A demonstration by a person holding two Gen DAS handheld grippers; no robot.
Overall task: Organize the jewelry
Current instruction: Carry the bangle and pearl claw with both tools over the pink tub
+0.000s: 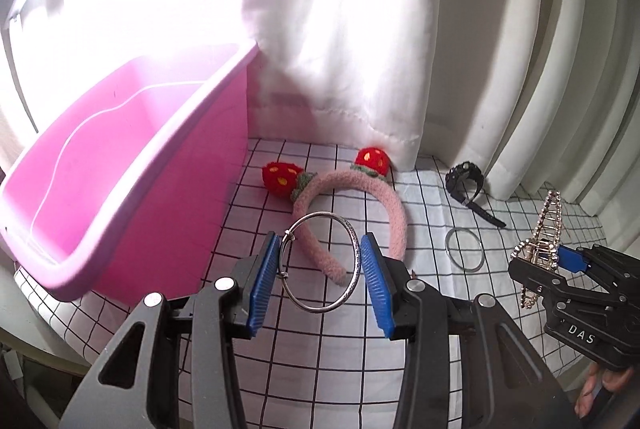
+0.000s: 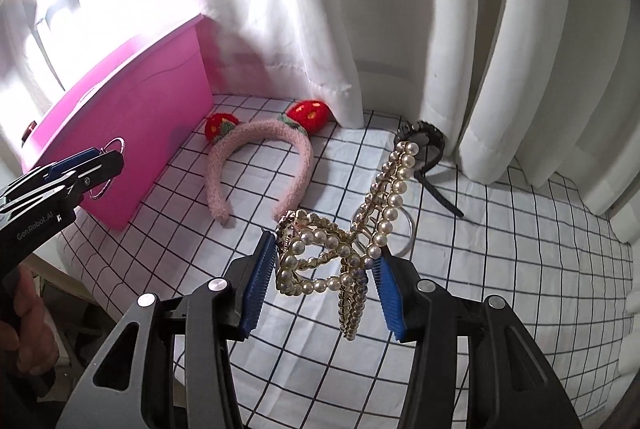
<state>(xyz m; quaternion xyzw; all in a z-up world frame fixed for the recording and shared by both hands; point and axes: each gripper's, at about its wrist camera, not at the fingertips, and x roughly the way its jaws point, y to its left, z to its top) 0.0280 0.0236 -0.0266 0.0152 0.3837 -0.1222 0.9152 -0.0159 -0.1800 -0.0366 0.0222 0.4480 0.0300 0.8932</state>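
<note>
Early days: left gripper (image 1: 320, 269) clamps a silver bangle (image 1: 322, 263), right gripper (image 2: 326, 279) a pearl hair claw (image 2: 352, 249); pink plastic bin (image 1: 120, 165) looks empty, fuzzy strawberry headband (image 1: 344, 205), black watch (image 1: 468, 185), second ring (image 1: 464, 249) still out

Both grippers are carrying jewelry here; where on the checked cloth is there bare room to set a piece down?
Free: the cloth right of the black watch, toward the curtain folds, and the near strip below the pink headband. Crowded: between headband, watch and the loose silver ring. The pink bin looks empty where visible.
</note>
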